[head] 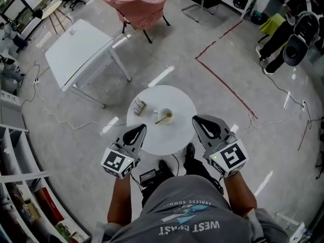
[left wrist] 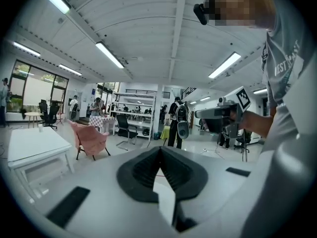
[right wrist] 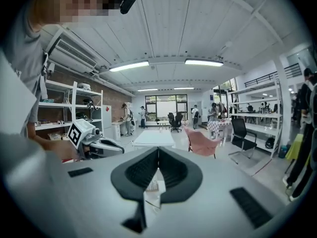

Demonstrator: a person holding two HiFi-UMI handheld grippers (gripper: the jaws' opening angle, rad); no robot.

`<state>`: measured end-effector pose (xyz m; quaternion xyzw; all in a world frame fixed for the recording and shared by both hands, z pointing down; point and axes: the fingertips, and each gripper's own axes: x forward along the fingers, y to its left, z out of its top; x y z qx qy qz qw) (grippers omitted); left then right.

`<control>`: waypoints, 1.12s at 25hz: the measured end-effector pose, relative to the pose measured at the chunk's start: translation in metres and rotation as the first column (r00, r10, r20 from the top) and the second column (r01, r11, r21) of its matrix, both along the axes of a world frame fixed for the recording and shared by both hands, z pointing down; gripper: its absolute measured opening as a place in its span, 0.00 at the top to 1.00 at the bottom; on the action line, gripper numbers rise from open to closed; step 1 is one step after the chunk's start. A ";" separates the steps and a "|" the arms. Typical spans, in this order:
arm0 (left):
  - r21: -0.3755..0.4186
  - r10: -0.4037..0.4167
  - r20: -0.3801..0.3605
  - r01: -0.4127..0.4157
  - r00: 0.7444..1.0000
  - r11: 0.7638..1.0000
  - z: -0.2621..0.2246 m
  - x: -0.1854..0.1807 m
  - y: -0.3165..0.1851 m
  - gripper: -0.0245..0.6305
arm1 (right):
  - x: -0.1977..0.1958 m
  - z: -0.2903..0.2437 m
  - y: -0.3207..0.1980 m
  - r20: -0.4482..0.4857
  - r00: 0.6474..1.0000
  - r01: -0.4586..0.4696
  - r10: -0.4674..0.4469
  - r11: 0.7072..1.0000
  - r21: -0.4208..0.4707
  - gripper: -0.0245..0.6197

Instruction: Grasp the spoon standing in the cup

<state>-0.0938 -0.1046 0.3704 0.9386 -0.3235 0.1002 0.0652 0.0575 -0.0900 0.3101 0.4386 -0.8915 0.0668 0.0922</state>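
- My left tongs [head: 137, 130] are closed tip to tip with nothing between them. They sit at the near-left edge of the round white worktop [head: 174, 97].
- My right tongs [head: 200, 121] are likewise closed and empty, at the worktop's near-right edge.
- The slim tan spoon [head: 163, 119] leans in the small white cup [head: 165, 116] near the worktop's middle. It is ahead of both tongs, and neither touches it.
- A small patterned packet [head: 139, 107] lies just left of the cup.
- A white rectangular table [head: 76, 49] and a pink folding chair [head: 139, 9] stand farther off on the floor.
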 end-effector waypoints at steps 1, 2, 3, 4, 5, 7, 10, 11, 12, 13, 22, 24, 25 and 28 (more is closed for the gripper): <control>-0.005 -0.010 0.004 0.010 1.000 1.000 0.001 0.003 -0.004 0.96 | 0.002 0.000 -0.005 0.002 1.000 0.014 -0.014 1.000 -0.005 0.96; -0.009 -0.022 0.006 0.022 1.000 1.000 0.002 0.005 -0.008 0.96 | 0.004 0.002 -0.010 0.003 1.000 0.029 -0.029 1.000 -0.011 0.96; -0.014 -0.036 0.007 0.036 0.999 0.999 0.003 0.007 -0.012 0.96 | 0.005 0.004 -0.015 0.003 0.999 0.044 -0.044 0.999 -0.017 0.96; -0.021 -0.052 0.009 0.052 0.999 0.998 0.006 0.009 -0.015 0.96 | 0.007 0.006 -0.020 0.002 0.998 0.058 -0.058 0.998 -0.023 0.96; -0.029 -0.069 0.010 0.069 0.998 0.997 0.009 0.010 -0.019 0.96 | 0.008 0.008 -0.026 -0.001 0.998 0.070 -0.070 0.997 -0.030 0.96; -0.044 -0.102 0.012 0.103 0.995 0.994 0.016 0.012 -0.026 0.96 | 0.010 0.012 -0.039 -0.007 0.996 0.090 -0.091 0.995 -0.039 0.96; -0.066 -0.153 0.020 0.154 0.988 0.986 0.031 0.015 -0.036 0.96 | 0.011 0.021 -0.055 0.008 0.988 0.154 -0.153 0.988 -0.008 0.96; -0.077 -0.168 0.024 0.170 0.985 0.982 0.036 0.016 -0.038 0.96 | 0.012 0.025 -0.059 0.012 0.985 0.172 -0.172 0.985 -0.004 0.96; -0.090 -0.183 0.030 0.185 0.983 0.979 0.042 0.016 -0.040 0.96 | 0.012 0.028 -0.062 0.014 0.982 0.186 -0.186 0.982 -0.005 0.96; -0.103 -0.195 0.035 0.198 0.980 0.975 0.049 0.015 -0.043 0.96 | 0.013 0.032 -0.066 0.016 0.980 0.196 -0.196 0.981 -0.012 0.96; -0.211 -0.250 0.063 0.257 0.966 0.943 0.109 0.007 -0.056 0.96 | 0.017 0.066 -0.084 -0.003 0.980 0.198 -0.200 0.971 -0.132 0.96; -0.234 -0.259 0.064 0.267 0.964 0.935 0.121 0.002 -0.056 0.96 | 0.015 0.072 -0.085 0.008 0.978 0.207 -0.207 0.970 -0.131 0.96; -0.245 -0.263 0.066 0.271 0.963 0.931 0.127 0.001 -0.056 0.96 | 0.016 0.077 -0.084 0.007 0.978 0.206 -0.207 0.967 -0.147 0.96; -0.279 -0.267 0.073 0.276 0.961 0.920 0.146 -0.001 -0.056 0.96 | 0.018 0.089 -0.084 -0.007 0.979 0.201 -0.206 0.961 -0.192 0.96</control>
